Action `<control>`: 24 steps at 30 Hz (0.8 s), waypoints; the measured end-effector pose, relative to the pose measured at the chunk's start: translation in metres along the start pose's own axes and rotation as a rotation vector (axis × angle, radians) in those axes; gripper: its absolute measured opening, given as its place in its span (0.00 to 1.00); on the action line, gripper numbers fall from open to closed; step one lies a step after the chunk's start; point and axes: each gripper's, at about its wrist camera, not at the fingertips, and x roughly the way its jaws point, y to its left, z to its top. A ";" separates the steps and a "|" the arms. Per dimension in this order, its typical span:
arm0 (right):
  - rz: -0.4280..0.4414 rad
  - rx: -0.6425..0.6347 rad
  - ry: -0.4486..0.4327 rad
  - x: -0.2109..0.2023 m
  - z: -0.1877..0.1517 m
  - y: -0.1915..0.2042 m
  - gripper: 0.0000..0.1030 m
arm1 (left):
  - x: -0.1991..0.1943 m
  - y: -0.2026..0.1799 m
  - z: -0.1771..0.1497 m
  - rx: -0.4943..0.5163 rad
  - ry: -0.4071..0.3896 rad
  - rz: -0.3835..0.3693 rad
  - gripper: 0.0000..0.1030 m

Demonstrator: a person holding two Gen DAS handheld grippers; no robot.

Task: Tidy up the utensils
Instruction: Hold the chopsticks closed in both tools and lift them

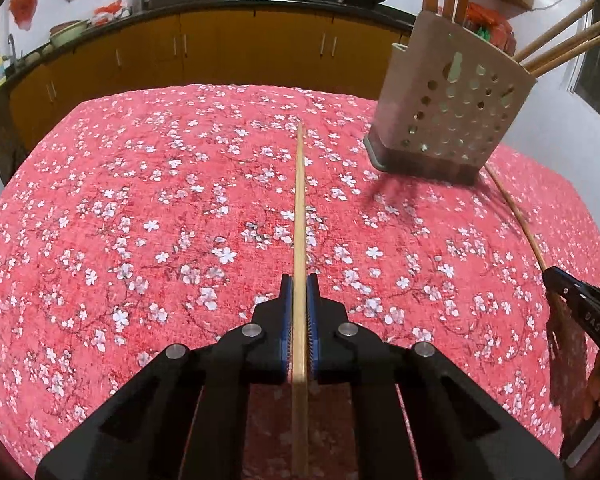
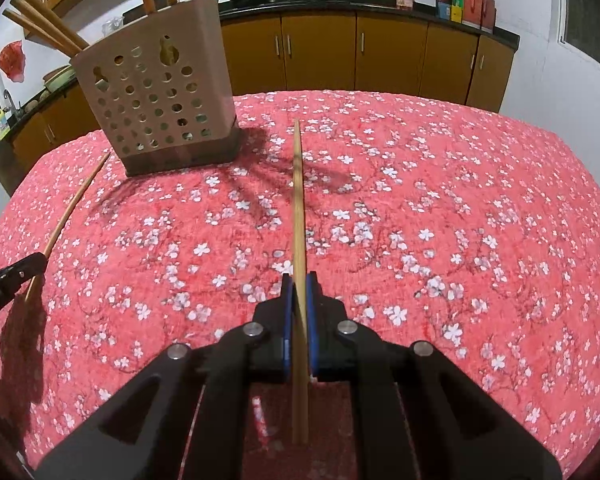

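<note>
Fingers point(image 1: 290, 312) of the left gripper point(image 1: 299, 296) are clenched on one chopstick point(image 1: 300, 220), and the right gripper point(image 2: 299, 296) likewise grasps a second chopstick point(image 2: 298, 208); each stick points straight ahead over the flowered desk point(image 1: 140, 220). This looks like the carrying step. Ahead, between both grippers, stands the perforated holder point(image 2: 160, 100), already holding utensils; next, each stick needs tipping upright above its open top. Desk edges lie far beyond, leaving free room.

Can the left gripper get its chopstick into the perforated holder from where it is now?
Probably yes. The left gripper is shut on a chopstick, and only bare tablecloth lies between it and the holder. Utensils already stand inside, so the opening may be tight.
</note>
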 end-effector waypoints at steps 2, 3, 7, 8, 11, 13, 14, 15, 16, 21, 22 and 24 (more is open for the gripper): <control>0.005 0.005 0.000 0.001 0.000 -0.001 0.08 | -0.002 0.003 0.000 -0.007 0.000 -0.008 0.08; 0.008 0.007 0.000 0.001 0.001 -0.002 0.08 | -0.001 0.003 0.000 -0.010 0.000 -0.012 0.08; 0.012 0.012 0.000 0.002 0.001 -0.003 0.08 | -0.002 0.008 0.000 -0.023 0.000 -0.025 0.08; 0.013 0.013 0.000 0.002 0.001 -0.003 0.08 | -0.002 0.009 0.000 -0.025 0.000 -0.026 0.08; 0.015 0.016 -0.001 0.003 0.001 -0.004 0.08 | -0.005 0.011 0.000 -0.031 0.000 -0.030 0.08; 0.017 0.018 -0.001 0.003 0.000 -0.004 0.08 | -0.004 0.012 0.000 -0.037 0.000 -0.036 0.08; 0.018 0.019 -0.001 0.003 0.000 -0.004 0.08 | -0.004 0.012 0.000 -0.039 0.000 -0.037 0.08; 0.019 0.020 -0.001 0.003 0.000 -0.003 0.08 | -0.005 0.012 -0.001 -0.039 0.000 -0.037 0.08; 0.019 0.020 -0.001 0.003 0.000 -0.003 0.08 | -0.006 0.012 -0.001 -0.039 0.000 -0.037 0.08; 0.018 0.020 -0.001 0.003 0.000 -0.002 0.08 | -0.005 0.013 0.000 -0.040 0.000 -0.038 0.08; 0.018 0.020 -0.001 0.003 0.000 -0.003 0.08 | -0.006 0.013 -0.001 -0.041 0.000 -0.039 0.08; 0.018 0.020 -0.001 0.003 0.001 -0.003 0.08 | -0.004 0.011 0.000 -0.042 0.000 -0.039 0.08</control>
